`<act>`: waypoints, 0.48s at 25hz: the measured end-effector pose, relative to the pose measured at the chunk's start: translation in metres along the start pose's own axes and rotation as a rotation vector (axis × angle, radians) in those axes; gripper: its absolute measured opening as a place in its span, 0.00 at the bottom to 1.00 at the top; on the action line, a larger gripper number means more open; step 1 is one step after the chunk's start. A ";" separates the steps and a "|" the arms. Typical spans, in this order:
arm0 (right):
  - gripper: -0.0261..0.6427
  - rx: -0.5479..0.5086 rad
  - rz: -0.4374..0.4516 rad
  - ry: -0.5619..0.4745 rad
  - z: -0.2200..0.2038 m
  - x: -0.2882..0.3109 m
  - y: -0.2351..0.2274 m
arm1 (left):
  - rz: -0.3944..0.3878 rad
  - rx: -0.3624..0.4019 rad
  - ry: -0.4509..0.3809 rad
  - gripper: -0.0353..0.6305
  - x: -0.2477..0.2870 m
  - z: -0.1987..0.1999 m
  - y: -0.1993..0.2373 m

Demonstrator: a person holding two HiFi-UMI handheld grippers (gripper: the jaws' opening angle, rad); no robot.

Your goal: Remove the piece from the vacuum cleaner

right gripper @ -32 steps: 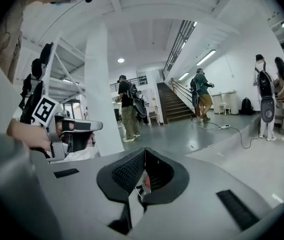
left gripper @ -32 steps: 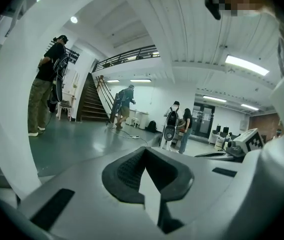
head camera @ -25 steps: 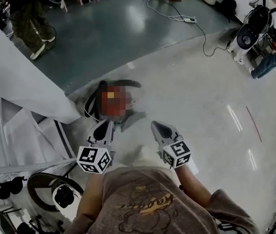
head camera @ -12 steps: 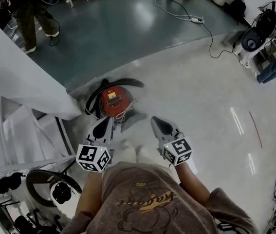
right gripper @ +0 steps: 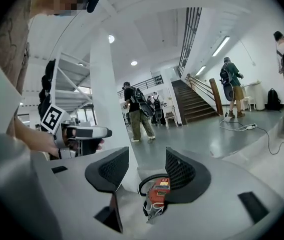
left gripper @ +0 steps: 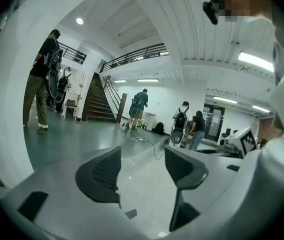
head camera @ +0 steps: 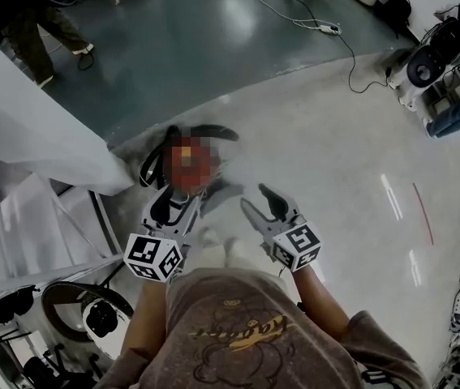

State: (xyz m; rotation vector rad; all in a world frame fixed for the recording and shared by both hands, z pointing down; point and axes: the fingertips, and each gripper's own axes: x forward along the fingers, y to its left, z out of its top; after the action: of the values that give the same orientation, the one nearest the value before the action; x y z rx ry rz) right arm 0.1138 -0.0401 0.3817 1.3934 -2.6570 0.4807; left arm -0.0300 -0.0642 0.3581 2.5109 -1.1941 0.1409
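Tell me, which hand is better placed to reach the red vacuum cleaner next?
Probably right. The right gripper sees the vacuum cleaner between its fingers; the left gripper sees only floor between its own. Both have just been opening and hold nothing.

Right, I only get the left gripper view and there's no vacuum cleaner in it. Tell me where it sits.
Observer: The red vacuum cleaner lies on the floor, framed between the fingers of the right gripper, farther off and untouched.
Operator: Report those fingers.
Observer: Apart; they have just been opening, nothing held between them.
Operator: Describe the hose.
Observer: A black hose arcs beside the red body.
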 end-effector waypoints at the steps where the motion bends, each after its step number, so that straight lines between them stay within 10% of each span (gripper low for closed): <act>1: 0.34 -0.003 0.008 0.015 -0.002 0.004 0.000 | 0.000 -0.007 0.000 0.46 0.002 0.000 0.004; 12: 0.38 -0.022 0.094 0.189 -0.056 0.063 -0.019 | -0.018 -0.046 0.121 0.49 0.039 -0.056 0.048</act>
State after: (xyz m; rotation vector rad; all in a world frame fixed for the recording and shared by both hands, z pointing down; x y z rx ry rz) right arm 0.0900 -0.0821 0.4536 1.1578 -2.5746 0.5603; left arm -0.0382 -0.1004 0.4328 2.4353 -1.1141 0.2538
